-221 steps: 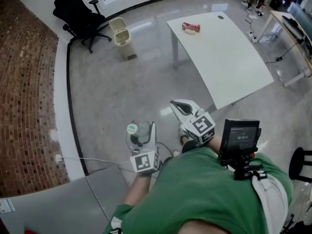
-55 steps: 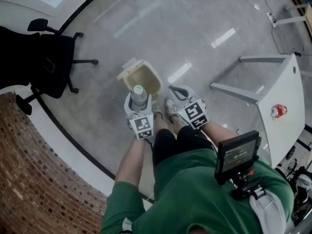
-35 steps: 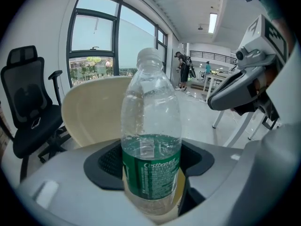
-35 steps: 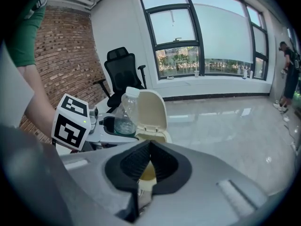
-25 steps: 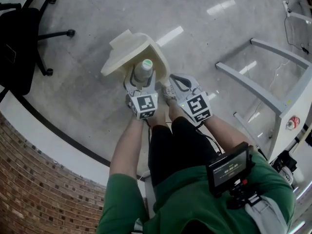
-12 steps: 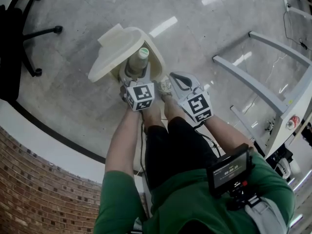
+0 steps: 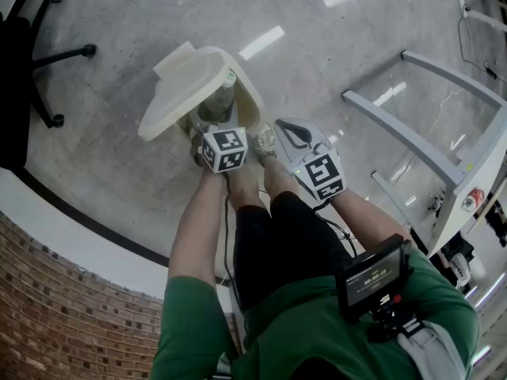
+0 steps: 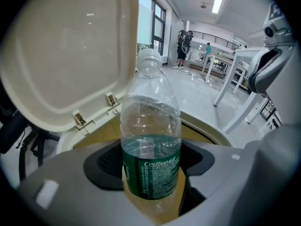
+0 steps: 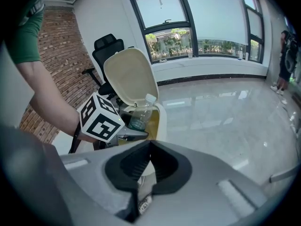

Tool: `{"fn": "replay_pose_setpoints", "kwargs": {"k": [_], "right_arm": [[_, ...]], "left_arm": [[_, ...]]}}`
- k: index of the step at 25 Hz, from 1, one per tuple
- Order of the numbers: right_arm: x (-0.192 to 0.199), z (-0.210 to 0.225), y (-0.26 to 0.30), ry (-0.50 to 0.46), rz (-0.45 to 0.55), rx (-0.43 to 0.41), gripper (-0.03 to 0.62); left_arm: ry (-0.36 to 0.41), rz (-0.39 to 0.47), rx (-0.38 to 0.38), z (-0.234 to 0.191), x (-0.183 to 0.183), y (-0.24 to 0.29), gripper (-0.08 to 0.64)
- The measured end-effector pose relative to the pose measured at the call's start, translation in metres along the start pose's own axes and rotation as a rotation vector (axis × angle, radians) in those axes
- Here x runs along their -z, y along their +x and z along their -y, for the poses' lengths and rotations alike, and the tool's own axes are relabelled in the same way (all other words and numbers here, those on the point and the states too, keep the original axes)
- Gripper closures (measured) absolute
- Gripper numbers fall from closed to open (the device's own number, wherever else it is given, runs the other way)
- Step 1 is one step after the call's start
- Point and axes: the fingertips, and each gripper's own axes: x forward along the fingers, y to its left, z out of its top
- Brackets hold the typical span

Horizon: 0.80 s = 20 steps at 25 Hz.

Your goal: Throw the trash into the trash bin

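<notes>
Left gripper [image 8: 151,182]: jaws clamped on the bottle [image 8: 150,140], at its green label.
Bottle axis: roughly upright between the jaws, white cap up; clear plastic, part-filled.
Bin [image 8: 211,138]: just below and beyond the jaws, mouth open, lid [image 8: 66,55] raised behind.
Right gripper [image 9: 148,166]: jaws together, empty, beside the left, farther from the bin.

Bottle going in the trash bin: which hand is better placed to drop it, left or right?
Left. The left tongs grip the bottle above the open trash bin; opening them should drop it in. The right tongs are shut and empty.
</notes>
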Motion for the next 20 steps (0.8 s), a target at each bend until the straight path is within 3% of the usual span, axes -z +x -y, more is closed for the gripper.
{"fn": "replay_pose_setpoints", "kwargs": {"k": [9, 20], "right_arm": [[0.0, 0.005, -0.001, 0.009, -0.002, 0.004, 0.589], [-0.003, 0.007, -0.004, 0.022, 0.006, 0.007, 0.589]], "left_arm": [[-0.046, -0.074, 0.02, 0.002, 0.008, 0.01, 0.219], [-0.028, -0.096, 0.038, 0.003, 0.006, 0.008, 0.176]]}}
